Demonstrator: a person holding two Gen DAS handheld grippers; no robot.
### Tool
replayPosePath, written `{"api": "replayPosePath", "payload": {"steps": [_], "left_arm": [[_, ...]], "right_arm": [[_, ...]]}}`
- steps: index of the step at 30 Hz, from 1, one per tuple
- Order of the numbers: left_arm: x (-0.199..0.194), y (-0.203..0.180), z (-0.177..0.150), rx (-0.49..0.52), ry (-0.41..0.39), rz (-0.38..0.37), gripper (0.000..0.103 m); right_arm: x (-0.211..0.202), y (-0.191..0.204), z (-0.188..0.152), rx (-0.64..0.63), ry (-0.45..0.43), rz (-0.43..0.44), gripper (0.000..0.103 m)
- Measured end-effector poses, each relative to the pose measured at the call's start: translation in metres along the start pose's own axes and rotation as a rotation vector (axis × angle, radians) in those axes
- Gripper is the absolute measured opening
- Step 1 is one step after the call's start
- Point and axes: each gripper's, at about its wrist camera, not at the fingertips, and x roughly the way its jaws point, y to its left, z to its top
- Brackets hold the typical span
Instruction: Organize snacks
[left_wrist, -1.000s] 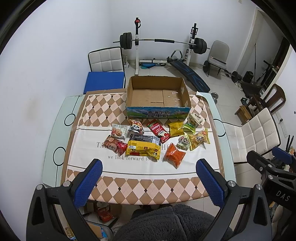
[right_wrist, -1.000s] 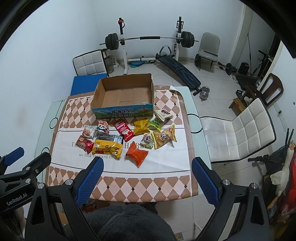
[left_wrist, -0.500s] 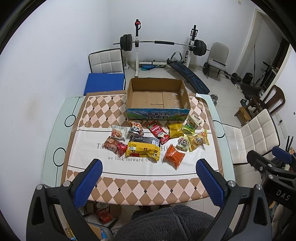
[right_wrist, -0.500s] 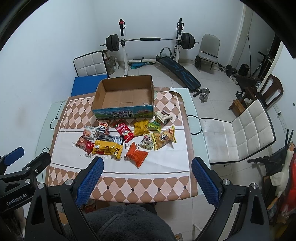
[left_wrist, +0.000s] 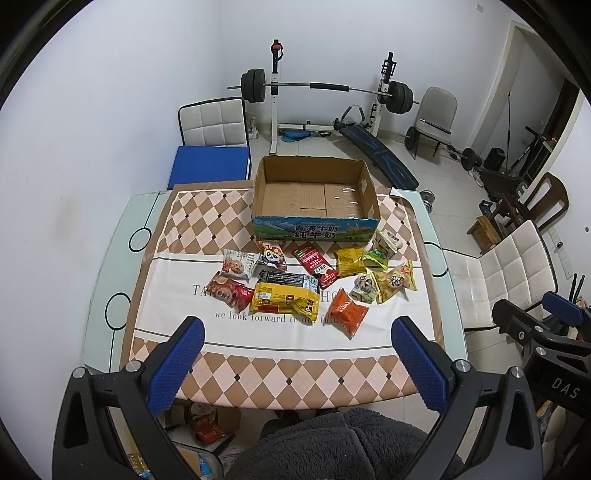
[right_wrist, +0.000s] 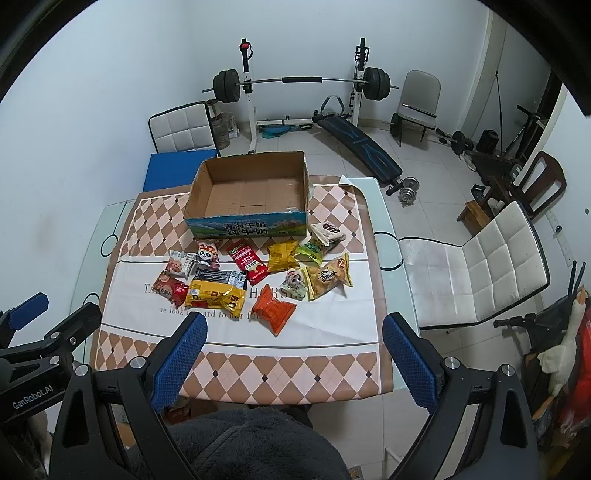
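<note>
Snacks are lying in a loose cluster on the desk (left_wrist: 110, 258), just in front of the empty cardboard box (left_wrist: 314, 199), which is sitting at the twelve o'clock end of the checked cloth. Both grippers are hovering well back from the pile, near the six o'clock edge: the left gripper (left_wrist: 295, 363) is spread wide with nothing between its blue pads, and the right gripper (right_wrist: 293, 360) is likewise gaping and empty.

Judging from this, the first pick is not yet begun. The orange packet (right_wrist: 274, 309) and the yellow packet (left_wrist: 285, 300) are lying closest, so starting with those would keep either gripper from reaching over the rest. Each is a soft, puffy bag, so a pinch across its crimped end or narrow middle should be holding better than a squeeze on the flat face, and a light close should be sparing the contents. The box walls are standing fairly high, so a packet needs lifting clear of the printed front wall before release.

Several packets are overlapping, notably the red strip packet (left_wrist: 316, 263) beside the yellow one and the small ones at two o'clock, which seem to be touching, though the view is too small to be sure. Chairs and a barbell rack (left_wrist: 321, 88) are standing beyond the desk, well apart from the work.
</note>
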Motion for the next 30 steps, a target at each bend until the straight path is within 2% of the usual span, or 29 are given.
{"api": "replayPosePath", "payload": {"steps": [9,14,18,24,27,30], "left_arm": [[0.001,0.001,-0.002,0.0,-0.001,-0.003,0.103],[0.005,0.003,0.009,-0.06,0.04,-0.003,0.103],[0.052,0.01,0.013,-0.127,0.119,0.024,0.103],[0.144,0.031,0.015,-0.219,0.278,0.075,0.103],[0.199,0.049,0.012,-0.286,0.37,0.059,0.103],[0.252,0.06,0.012,-0.387,0.472,0.001,0.103]], "right_arm": [[0.001,0.001,0.0,0.003,0.004,0.005,0.098],[0.024,-0.004,0.002,0.035,0.037,0.019,0.098],[0.072,-0.018,0.005,0.105,0.101,0.066,0.098],[0.175,-0.034,0.01,0.198,0.244,0.099,0.098],[0.231,-0.034,0.011,0.219,0.311,0.107,0.098],[0.288,-0.034,0.012,0.235,0.387,0.12,0.098]]}}
